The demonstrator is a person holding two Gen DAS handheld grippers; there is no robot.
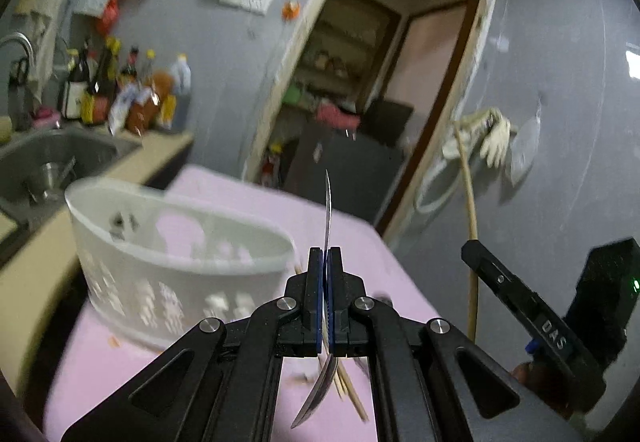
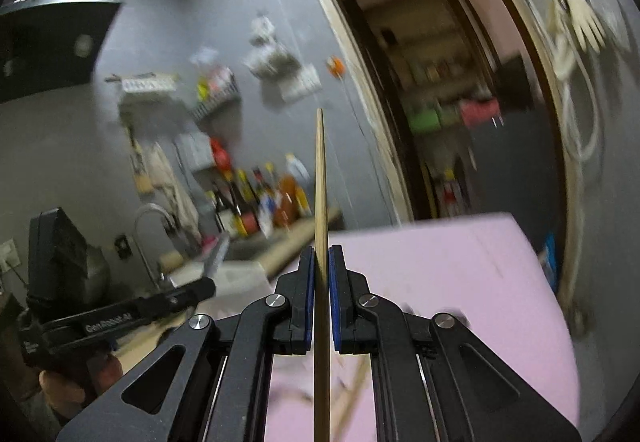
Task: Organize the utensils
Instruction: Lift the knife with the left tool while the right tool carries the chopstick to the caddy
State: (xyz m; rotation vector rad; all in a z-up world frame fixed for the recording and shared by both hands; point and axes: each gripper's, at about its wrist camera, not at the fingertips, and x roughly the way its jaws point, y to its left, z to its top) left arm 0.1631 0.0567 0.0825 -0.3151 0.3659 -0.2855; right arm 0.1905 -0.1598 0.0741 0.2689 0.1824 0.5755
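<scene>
My left gripper [image 1: 325, 254] is shut on a metal spoon [image 1: 329, 210], held upright with its handle up and its bowl hanging below the jaws. A white perforated utensil basket [image 1: 176, 274] stands on the pink table [image 1: 248, 198] just left of the gripper. My right gripper [image 2: 321, 252] is shut on a wooden chopstick [image 2: 320, 178], held upright above the pink table [image 2: 440, 274]. That chopstick [image 1: 468, 202] and the right gripper also show at the right of the left wrist view. More chopsticks [image 1: 348, 390] lie on the table under my left gripper.
A steel sink [image 1: 52, 158] with a faucet sits at the left, with sauce bottles [image 1: 116, 90] on the counter behind it. An open doorway [image 1: 360, 90] lies behind the table. The left gripper's body [image 2: 100, 318] shows at the left of the right wrist view.
</scene>
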